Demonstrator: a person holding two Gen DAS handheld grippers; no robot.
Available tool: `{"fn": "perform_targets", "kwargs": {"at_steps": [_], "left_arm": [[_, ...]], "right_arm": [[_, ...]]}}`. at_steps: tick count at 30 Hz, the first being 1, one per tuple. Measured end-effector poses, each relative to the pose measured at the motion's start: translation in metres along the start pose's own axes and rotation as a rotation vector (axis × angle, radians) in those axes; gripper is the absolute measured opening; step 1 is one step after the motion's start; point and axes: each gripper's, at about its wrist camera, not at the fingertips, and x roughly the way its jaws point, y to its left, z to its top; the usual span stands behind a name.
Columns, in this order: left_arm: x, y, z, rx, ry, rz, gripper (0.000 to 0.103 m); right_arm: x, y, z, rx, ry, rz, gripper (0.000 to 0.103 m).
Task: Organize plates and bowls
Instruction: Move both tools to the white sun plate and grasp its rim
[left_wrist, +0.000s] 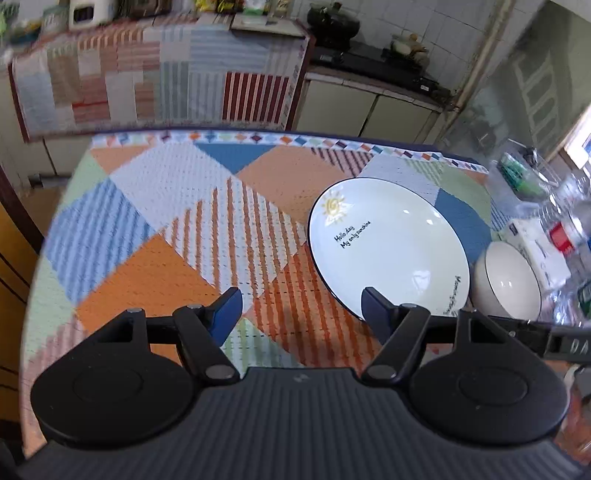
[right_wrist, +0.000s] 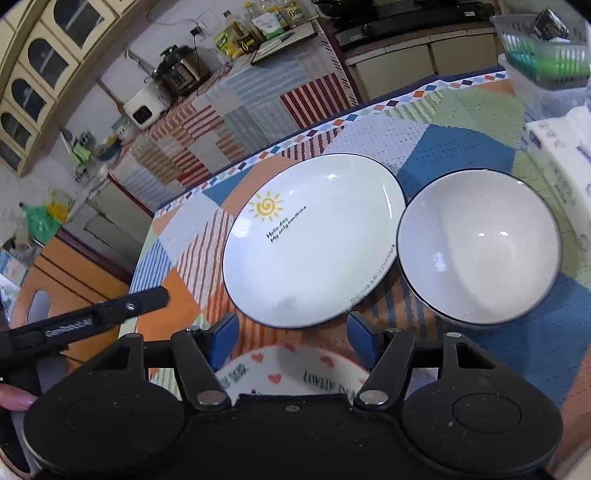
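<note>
A white plate with a sun drawing and a dark rim (left_wrist: 388, 247) (right_wrist: 314, 240) lies on the patchwork tablecloth. A white bowl with a dark rim (left_wrist: 509, 284) (right_wrist: 480, 251) stands just to its right, touching or nearly touching it. A second dish with red hearts (right_wrist: 291, 373) lies below the right gripper, partly hidden by it. My left gripper (left_wrist: 301, 314) is open and empty above the cloth, its right finger over the plate's near edge. My right gripper (right_wrist: 293, 332) is open and empty above the heart dish, just short of the sun plate.
A clear plastic box (right_wrist: 546, 55), a white tissue pack (right_wrist: 561, 155) and plastic bottles (left_wrist: 569, 229) crowd the table's right side. The table's far edge (left_wrist: 258, 136) faces a cloth-covered counter (left_wrist: 159, 77). The left gripper's body (right_wrist: 85, 321) shows at left.
</note>
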Motion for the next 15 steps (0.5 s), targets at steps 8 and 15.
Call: {"fn": "perform_targets", "kwargs": {"at_steps": [8,15], "left_arm": [[0.049,-0.002,0.006,-0.084,0.039,-0.037,0.067],[0.074,-0.002,0.004,-0.117,0.073,-0.073,0.047]], "right_arm": [[0.021,-0.016,-0.002,0.112,-0.059,-0.038,0.069],[0.036,-0.02,-0.014,0.127,-0.096,-0.062,0.052]]}}
